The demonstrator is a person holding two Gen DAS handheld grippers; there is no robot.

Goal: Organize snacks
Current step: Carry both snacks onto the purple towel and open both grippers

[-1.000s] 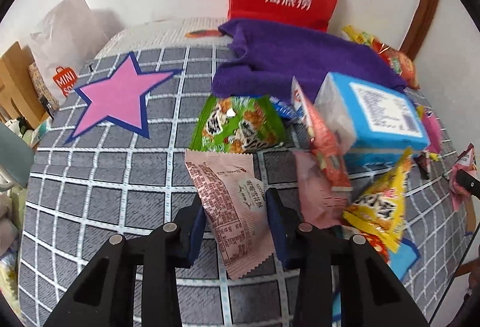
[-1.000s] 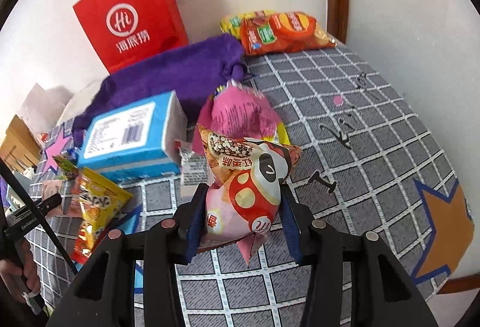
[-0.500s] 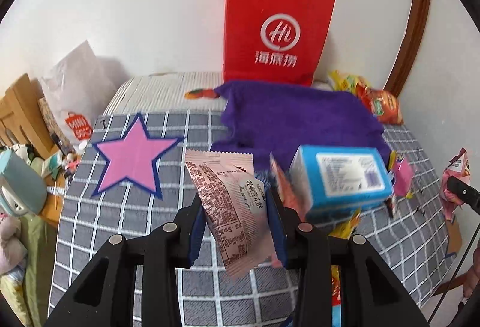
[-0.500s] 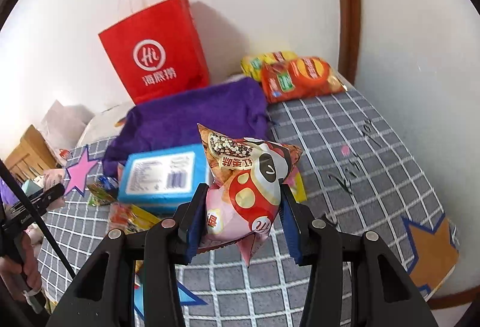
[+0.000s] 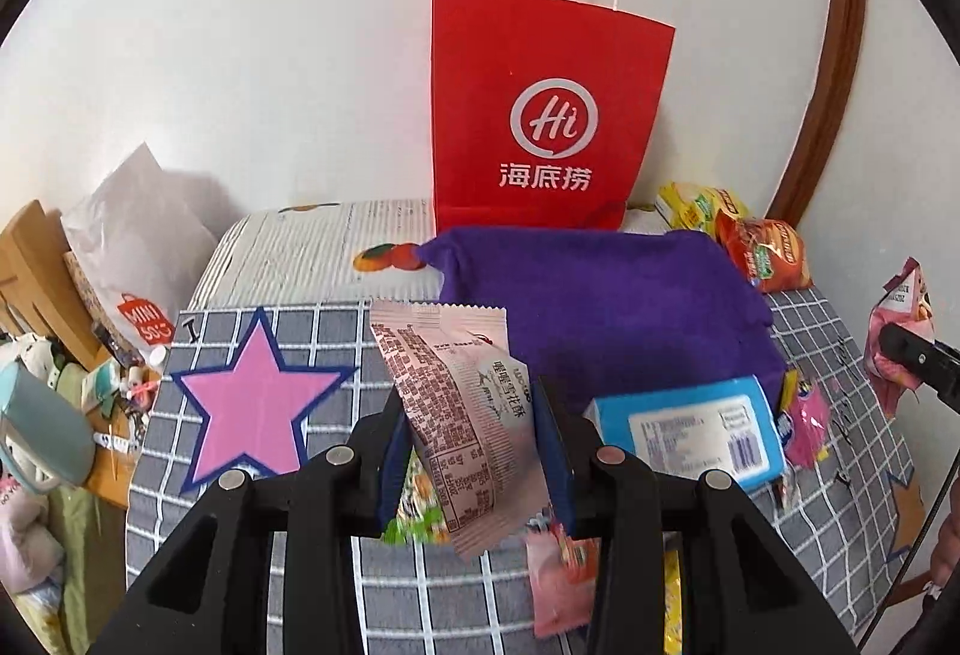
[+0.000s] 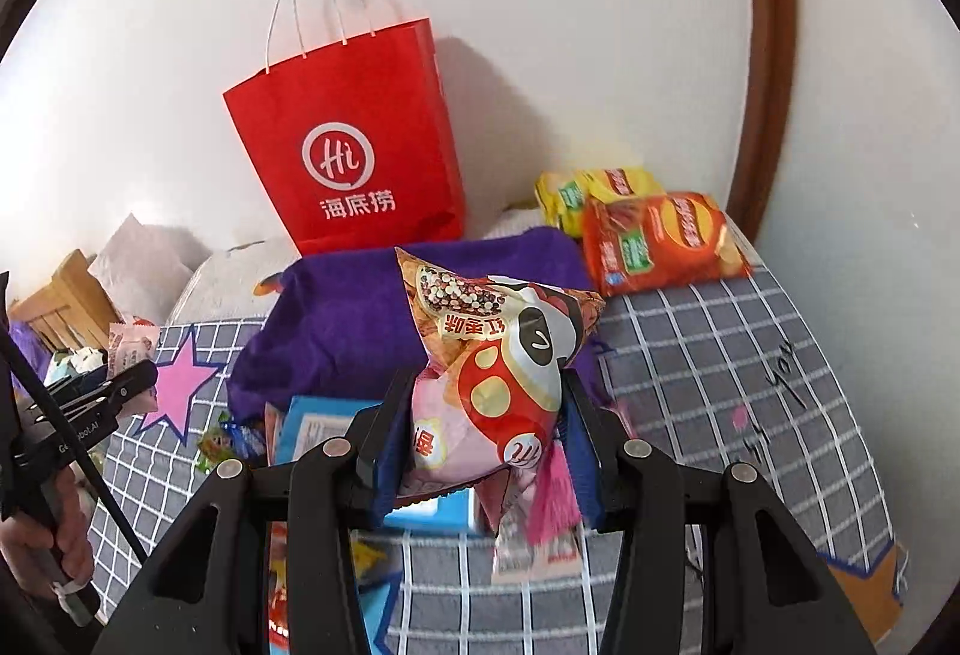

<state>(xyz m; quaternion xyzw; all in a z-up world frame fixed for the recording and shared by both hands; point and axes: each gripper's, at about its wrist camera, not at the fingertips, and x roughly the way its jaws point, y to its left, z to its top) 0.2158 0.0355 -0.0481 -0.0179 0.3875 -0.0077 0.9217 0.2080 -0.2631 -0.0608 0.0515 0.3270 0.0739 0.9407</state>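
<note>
My left gripper is shut on a pale pink snack packet and holds it up above the grid-patterned bed cover. My right gripper is shut on a red and pink mushroom-print snack bag, also held up; it also shows at the right edge of the left wrist view. A red paper bag stands upright against the far wall, also in the right wrist view. Loose snacks and a blue box lie below the grippers.
A purple towel lies in front of the red bag. Orange and yellow chip bags lie at the far right by a wooden door frame. A white shopping bag and clutter sit left of the bed.
Both grippers have lifted with their snacks; the bed and snack pile have dropped lower in view and the red bag now shows in full.
</note>
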